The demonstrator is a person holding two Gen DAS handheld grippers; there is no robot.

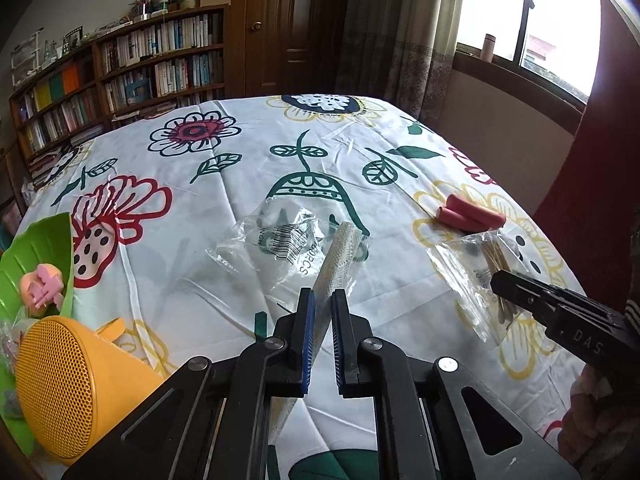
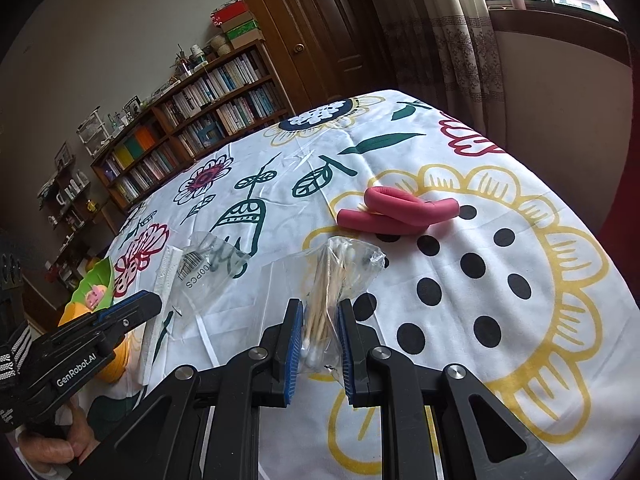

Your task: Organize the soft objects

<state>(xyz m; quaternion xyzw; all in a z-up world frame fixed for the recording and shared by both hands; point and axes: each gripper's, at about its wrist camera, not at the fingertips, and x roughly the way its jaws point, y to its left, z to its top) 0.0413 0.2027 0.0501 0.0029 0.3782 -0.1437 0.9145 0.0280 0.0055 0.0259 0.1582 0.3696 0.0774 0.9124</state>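
Above the floral tablecloth (image 1: 224, 208), left gripper (image 1: 323, 300) clamping a white mesh strip (image 1: 340, 256), right gripper (image 2: 320, 312) pinching a cotton-swab bag (image 2: 340, 268).

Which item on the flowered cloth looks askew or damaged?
The pink foam roller lies bent double. The clear cotton-swab bag sits crumpled between the right tongs. Nothing has spilled.
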